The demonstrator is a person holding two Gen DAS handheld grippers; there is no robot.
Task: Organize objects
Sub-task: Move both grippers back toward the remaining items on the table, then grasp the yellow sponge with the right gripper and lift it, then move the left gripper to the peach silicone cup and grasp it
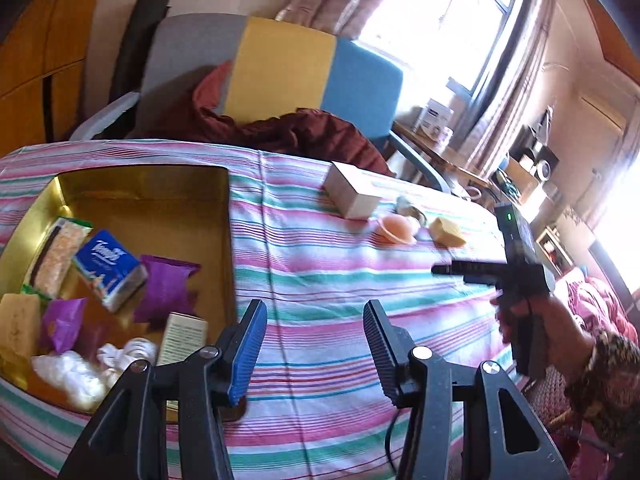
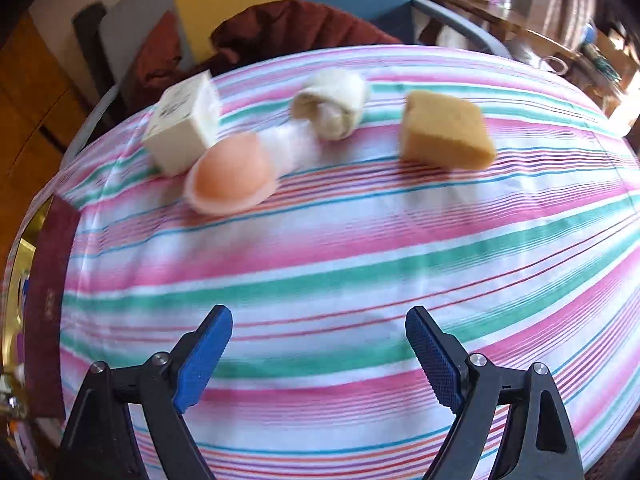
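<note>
My left gripper (image 1: 316, 308) is open and empty, low over the striped cloth beside the gold box (image 1: 168, 208). The box holds a blue tissue pack (image 1: 110, 268), purple packets (image 1: 166, 288), a snack bar, a yellow sponge and white cloth. My right gripper (image 2: 320, 320) is open and empty; it also shows in the left wrist view (image 1: 444, 269). Ahead of it on the cloth lie a white carton (image 2: 182, 126), a peach cup-shaped pad (image 2: 232, 174), a rolled white cloth (image 2: 332, 102) and a tan sponge (image 2: 444, 132).
The striped tablecloth (image 2: 340, 272) covers the table. A chair (image 1: 276, 72) with grey, yellow and blue panels and a dark red cloth (image 1: 280, 128) stands behind the table. A cluttered desk (image 1: 516, 168) lies at the right, below bright windows.
</note>
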